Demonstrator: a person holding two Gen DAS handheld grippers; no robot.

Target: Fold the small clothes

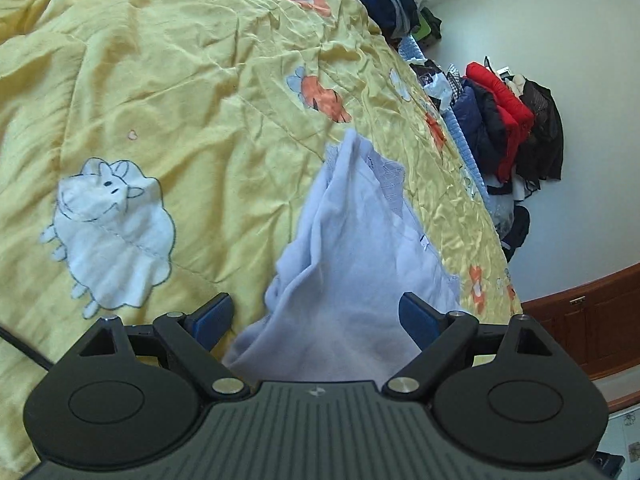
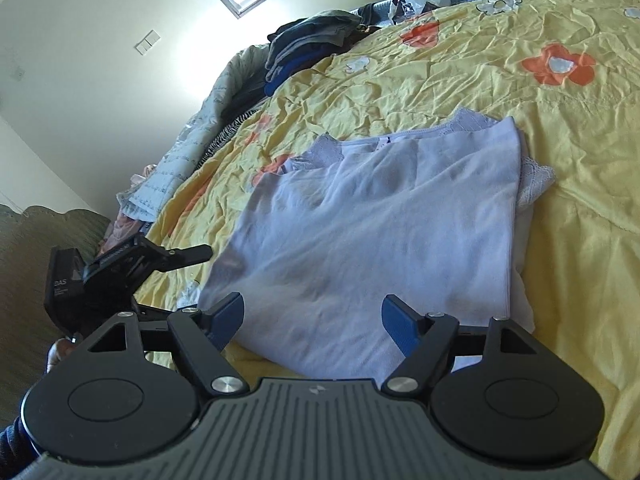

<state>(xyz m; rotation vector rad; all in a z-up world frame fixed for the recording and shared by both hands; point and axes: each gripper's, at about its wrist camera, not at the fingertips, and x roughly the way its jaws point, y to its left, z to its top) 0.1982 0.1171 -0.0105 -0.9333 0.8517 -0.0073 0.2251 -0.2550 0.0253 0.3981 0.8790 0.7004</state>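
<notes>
A small pale lavender garment point(image 1: 352, 240) with lace trim lies on a yellow quilt point(image 1: 180, 80). In the left wrist view it is bunched and narrow, running between my left gripper's point(image 1: 316, 316) open blue fingers point(image 1: 214, 316). In the right wrist view the garment point(image 2: 360, 224) lies flat, folded into a rough rectangle, with lace point(image 2: 536, 180) showing at its right edge. My right gripper point(image 2: 312, 316) is open over its near edge. The left gripper point(image 2: 132, 264) shows at the left of that view, beside the garment's left edge.
The quilt point(image 2: 520, 80) has sheep point(image 1: 112, 232) and orange flower patches. A pile of dark folded clothes point(image 2: 304, 48) sits at the bed's far edge. Jackets point(image 1: 512, 120) hang on the wall. A wooden cabinet point(image 1: 592, 320) stands beyond the bed.
</notes>
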